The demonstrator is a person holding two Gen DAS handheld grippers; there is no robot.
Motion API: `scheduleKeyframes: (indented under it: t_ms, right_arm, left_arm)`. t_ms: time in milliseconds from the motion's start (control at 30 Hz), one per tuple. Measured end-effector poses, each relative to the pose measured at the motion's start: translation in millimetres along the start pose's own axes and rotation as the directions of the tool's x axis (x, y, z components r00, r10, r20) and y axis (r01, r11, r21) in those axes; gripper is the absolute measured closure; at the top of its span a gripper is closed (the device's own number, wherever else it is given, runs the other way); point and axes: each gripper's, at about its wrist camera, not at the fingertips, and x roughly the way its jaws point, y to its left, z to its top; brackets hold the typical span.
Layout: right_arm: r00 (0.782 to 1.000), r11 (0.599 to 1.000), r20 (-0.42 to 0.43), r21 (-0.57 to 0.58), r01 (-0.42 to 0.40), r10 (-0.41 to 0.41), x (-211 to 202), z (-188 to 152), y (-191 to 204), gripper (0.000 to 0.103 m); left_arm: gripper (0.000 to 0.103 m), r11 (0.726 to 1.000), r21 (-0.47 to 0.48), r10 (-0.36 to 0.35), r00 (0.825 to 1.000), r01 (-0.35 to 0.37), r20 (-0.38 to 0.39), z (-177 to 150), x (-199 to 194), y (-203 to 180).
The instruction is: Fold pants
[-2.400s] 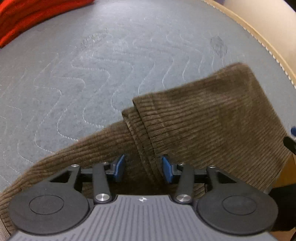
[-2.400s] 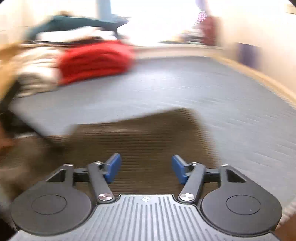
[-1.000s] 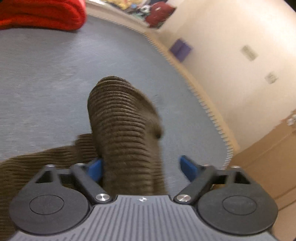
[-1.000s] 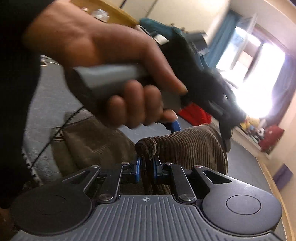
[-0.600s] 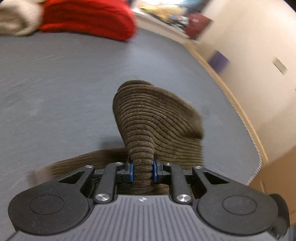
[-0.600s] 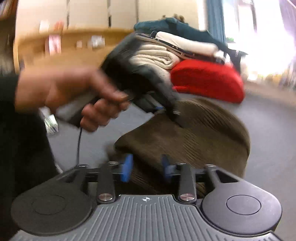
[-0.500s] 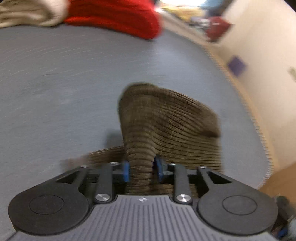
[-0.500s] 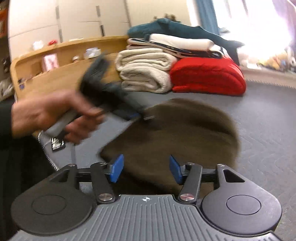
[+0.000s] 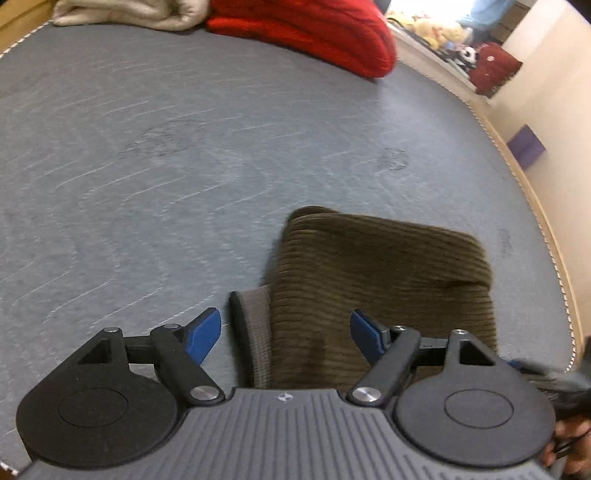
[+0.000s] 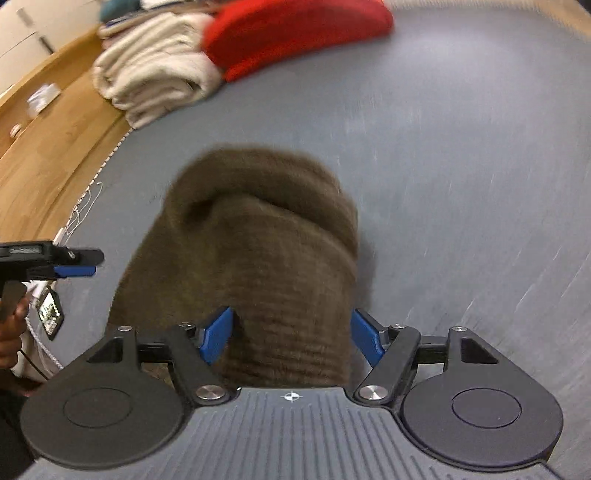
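**Corduroy pants left folded on mattress**

The brown ribbed corduroy pants (image 9: 376, 291) are seen bunched in a fold on the grey quilted mattress (image 9: 155, 155), near its edge. The left gripper (image 9: 286, 334) and right gripper (image 10: 291, 336) are both spread wide, nothing held.

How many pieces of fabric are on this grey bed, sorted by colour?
Brown: 1, the corduroy pants
Red: 1, the folded blanket
Cream: 1, the folded blanket
Total: 3 on the grey mattress. Other bedding behind them is too blurred to count.
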Motion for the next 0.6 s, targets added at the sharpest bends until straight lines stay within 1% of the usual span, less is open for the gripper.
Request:
scheduleKeyframes:
  t_ms: [33, 100, 133, 200, 267, 333, 367, 400, 433, 467, 500, 567, 600]
  right_arm:
    - [1.000, 0.999, -0.016, 0.032, -0.014, 0.014, 7.7, -4.3, -1.0, 0.029]
    - [1.000, 0.997, -0.019, 0.074, -0.001, 0.003, 18.8, -9.9, -1.7, 0.026]
    - [1.000, 0.997, -0.011, 0.071, 0.003, -0.002, 21.6, -10.7, 1.2, 0.026]
    - [1.000, 0.999, -0.001, 0.054, 0.005, -0.005, 25.4, -11.3, 6.8, 0.026]
    - [1.000, 0.999, 0.000, 0.043, -0.001, 0.001, 23.8, -13.4, 7.8, 0.026]
    - [1.000, 0.999, -0.005, 0.051, -0.016, 0.017, 16.9, -14.4, 1.6, 0.026]
    - [1.000, 0.998, -0.008, 0.058, -0.024, 0.025, 15.8, -14.6, -0.8, 0.026]
    - [0.999, 0.998, -0.010, 0.061, -0.030, 0.031, 14.6, -14.8, -3.9, 0.026]
    - [0.999, 0.998, -0.013, 0.062, -0.034, 0.035, 12.6, -15.9, -8.6, 0.026]
    - [0.999, 0.997, -0.016, 0.061, -0.037, 0.038, 12.1, -16.7, -10.5, 0.026]
    - [0.999, 0.997, -0.020, 0.059, -0.040, 0.042, 11.4, -16.1, -11.7, 0.026]
    - [0.999, 0.998, -0.020, 0.055, -0.036, 0.037, 10.3, -16.6, -11.9, 0.026]
    - [0.999, 0.998, -0.019, 0.057, -0.036, 0.037, 10.6, -15.9, -11.6, 0.026]
  left_arm:
    - [0.022, 1.000, 0.000, -0.001, 1.000, 0.001, -0.007, -1.8, 1.7, 2.5]
    - [0.025, 1.000, 0.007, 0.013, 1.000, -0.013, -0.018, -1.6, 8.1, 3.3]
    - [0.027, 1.000, 0.011, 0.019, 1.000, -0.019, -0.019, -0.7, 13.7, 1.8]
    - [0.038, 1.000, 0.001, 0.019, 0.999, -0.019, -0.034, 1.5, 21.7, 0.8]
    - [0.040, 1.000, -0.008, 0.015, 0.998, -0.015, -0.060, 1.9, 33.5, -0.3]
    - [0.041, 1.000, -0.006, 0.030, 0.995, -0.030, -0.094, 1.5, 46.6, -1.8]
    - [0.044, 0.999, 0.000, 0.043, 0.992, -0.043, -0.116, 0.3, 52.8, -3.2]
    - [0.052, 0.998, 0.010, 0.056, 0.989, -0.055, -0.134, -1.4, 58.2, -5.0]
    - [0.061, 0.998, 0.020, 0.058, 0.990, -0.055, -0.130, -2.5, 59.3, -7.1]
    - [0.076, 0.998, 0.024, 0.052, 0.992, -0.049, -0.119, -2.0, 56.3, -9.3]
    - [0.086, 0.998, 0.028, 0.053, 0.993, -0.050, -0.103, -1.7, 51.3, -10.6]
    - [0.087, 1.000, 0.007, 0.015, 0.997, -0.015, -0.070, -2.5, 33.5, -9.7]
    - [0.088, 0.999, -0.020, -0.025, 0.999, 0.024, -0.035, -4.4, 17.7, -7.2]
